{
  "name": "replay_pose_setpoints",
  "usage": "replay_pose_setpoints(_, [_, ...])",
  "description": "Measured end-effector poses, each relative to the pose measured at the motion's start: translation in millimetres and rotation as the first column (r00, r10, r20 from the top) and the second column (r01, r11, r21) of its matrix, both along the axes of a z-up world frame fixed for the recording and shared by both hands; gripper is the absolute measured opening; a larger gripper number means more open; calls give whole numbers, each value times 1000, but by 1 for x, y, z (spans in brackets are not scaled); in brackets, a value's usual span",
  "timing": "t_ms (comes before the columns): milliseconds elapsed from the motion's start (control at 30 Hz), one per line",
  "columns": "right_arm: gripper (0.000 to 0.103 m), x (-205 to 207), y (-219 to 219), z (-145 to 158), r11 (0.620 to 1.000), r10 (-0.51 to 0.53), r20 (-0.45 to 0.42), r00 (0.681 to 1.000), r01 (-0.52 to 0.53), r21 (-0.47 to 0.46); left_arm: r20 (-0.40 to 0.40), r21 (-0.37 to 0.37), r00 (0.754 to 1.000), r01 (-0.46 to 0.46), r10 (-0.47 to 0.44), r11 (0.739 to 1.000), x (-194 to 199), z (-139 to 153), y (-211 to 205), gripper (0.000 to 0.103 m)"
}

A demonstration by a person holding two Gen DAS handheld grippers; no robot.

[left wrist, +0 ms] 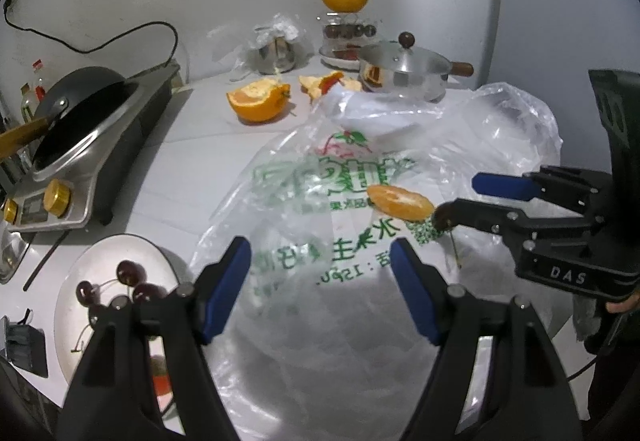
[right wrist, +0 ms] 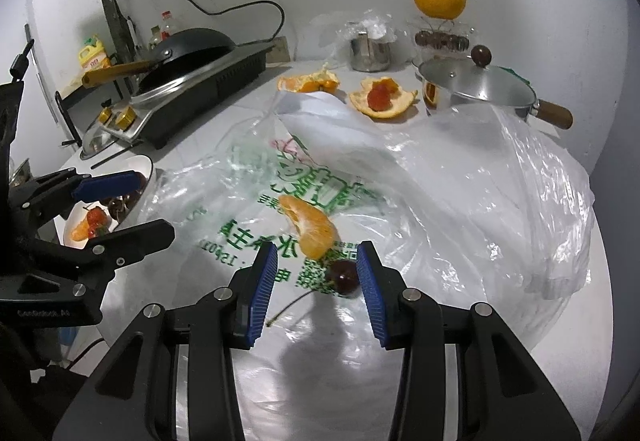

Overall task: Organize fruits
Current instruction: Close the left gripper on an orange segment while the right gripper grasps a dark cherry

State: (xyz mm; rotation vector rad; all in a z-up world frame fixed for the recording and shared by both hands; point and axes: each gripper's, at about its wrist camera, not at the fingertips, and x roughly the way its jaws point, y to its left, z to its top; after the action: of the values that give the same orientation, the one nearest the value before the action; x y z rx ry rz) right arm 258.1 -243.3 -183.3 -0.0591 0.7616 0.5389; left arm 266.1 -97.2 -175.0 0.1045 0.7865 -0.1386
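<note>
One cherry [right wrist: 343, 277] lies on the plastic bag [right wrist: 460, 177] between the right gripper's [right wrist: 316, 273] partly open pads, touching the right pad; no grip shows. An orange segment [right wrist: 308, 227] lies just beyond. The left gripper [left wrist: 320, 273] hangs wide open, empty, beside a plate [left wrist: 80, 281] of cherries on the surface [left wrist: 200, 137].

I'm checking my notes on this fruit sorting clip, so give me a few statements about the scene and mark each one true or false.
1. An orange segment lies on the plastic bag. True.
2. A cherry sits between the right hand-held gripper fingers. True.
3. The left hand-held gripper grips a cherry. False: its jaws are open and empty.
4. The saucepan has no lid. False: a lid with a round wooden knob covers it.
5. Cherries lie on the white plate. True.
</note>
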Motion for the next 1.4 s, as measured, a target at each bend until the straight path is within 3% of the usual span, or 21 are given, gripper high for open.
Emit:
replay_pose_setpoints(633, [43,20,-2,-30,999,39,-60,997,-40,-14,-51,5,999,13,-13,1000,24,-18,-19,73])
replay_pose_setpoints(867, [28,26,3,-38,998,56,-96,994,-60,-38,-63,-2,998,25,-25,1000,34,-22,-25,73])
replay_pose_setpoints(1400, [27,30,-29,-24,1000,9,-52,999,-10,-24,-78,-8,987,141,-141,990,59,-24,-59,74])
